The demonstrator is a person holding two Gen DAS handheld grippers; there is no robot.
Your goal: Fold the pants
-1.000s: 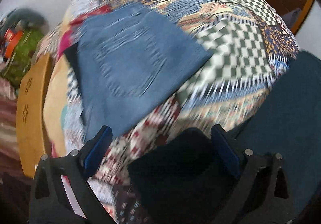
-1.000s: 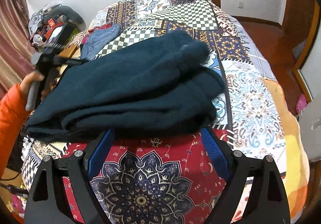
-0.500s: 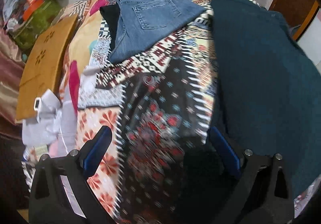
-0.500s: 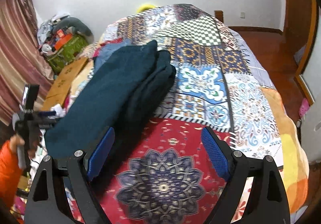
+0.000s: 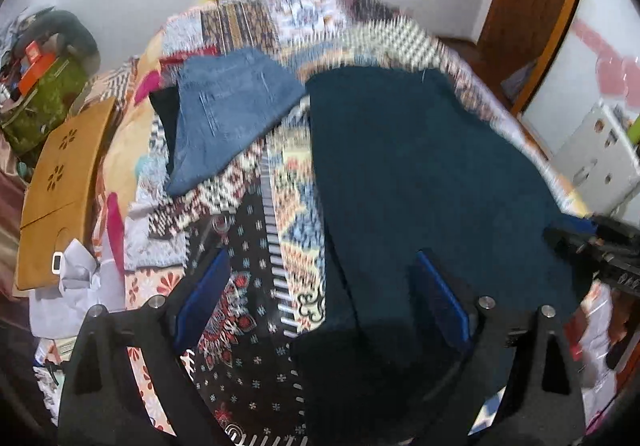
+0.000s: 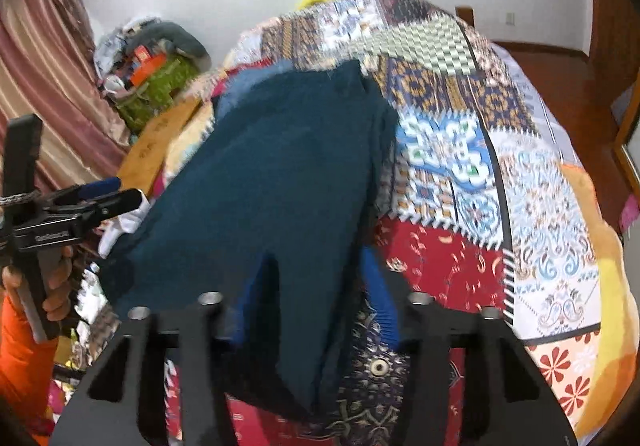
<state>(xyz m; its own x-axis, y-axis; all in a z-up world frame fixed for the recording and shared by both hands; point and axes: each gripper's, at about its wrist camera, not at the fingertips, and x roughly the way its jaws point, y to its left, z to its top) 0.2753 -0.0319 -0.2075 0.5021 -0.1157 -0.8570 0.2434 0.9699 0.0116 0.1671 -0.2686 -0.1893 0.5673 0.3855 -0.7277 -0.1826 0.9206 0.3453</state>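
Note:
Dark teal pants point(image 5: 420, 174) lie lengthwise on the patchwork bedspread point(image 5: 280, 206); they also show in the right wrist view point(image 6: 272, 198). My left gripper point(image 5: 320, 290) is open over the near end of the pants, with the fabric's left edge between its jaws. My right gripper point(image 6: 316, 298) has closed in on the near end of the pants, fabric between its blue pads. Folded blue jeans point(image 5: 228, 114) lie at the far left of the bed.
A wooden board point(image 5: 60, 182) and white cloth point(image 5: 76, 286) lie at the bed's left edge. A green bag point(image 6: 156, 90) with clutter stands by the curtain point(image 6: 44, 86). The bedspread's right side point(image 6: 520, 186) carries nothing. The left gripper shows in the right wrist view point(image 6: 92, 202).
The right gripper's jaws have narrowed onto the near end of the teal pants. The left gripper has swung right, so the pants sit more centrally in its view.

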